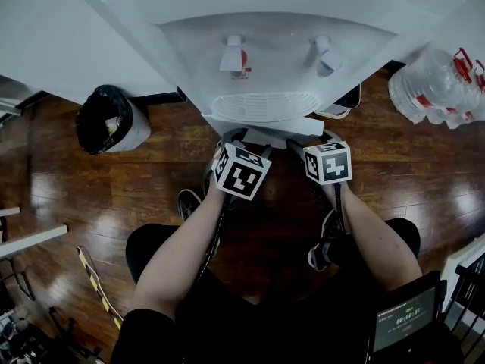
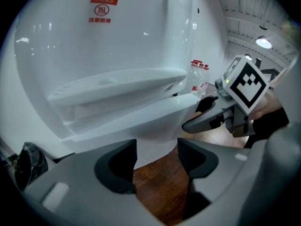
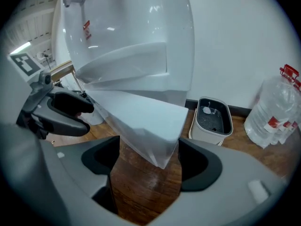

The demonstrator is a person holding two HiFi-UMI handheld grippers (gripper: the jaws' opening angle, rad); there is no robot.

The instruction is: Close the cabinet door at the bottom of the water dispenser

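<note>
Nothing clamped in the left gripper [image 2: 156,157]: spread wide, with only wooden floor [image 2: 157,192] in the gap between its pads and the white front of the water dispenser [image 2: 117,41] just past the tips. Likewise the right gripper [image 3: 148,157], gaping fully and gripping nothing; in line with its gap, the lower corner of the cabinet door [image 3: 141,121], with no pad pressed against it. Door standing open, out from the bottom of the dispenser toward the grippers, a white panel angled across the right gripper view. From the head view, both tools side by side and close together, pointing down at the foot of the dispenser, marker cubes uppermost, bare forearms behind them. Above them on the dispenser, a ribbed drip grille [image 1: 261,106], then a red-marked tap [image 1: 233,54] and a second tap [image 1: 327,58]. On the floor to the right of the dispenser, a small white tray [image 3: 214,119] with a dark insert, and further right a cluster of clear water jugs [image 3: 275,109] with red handles. To the left, a bin [image 1: 106,120] with a black liner. At the lower right edge of the head view, a small screen [image 1: 405,321].
</note>
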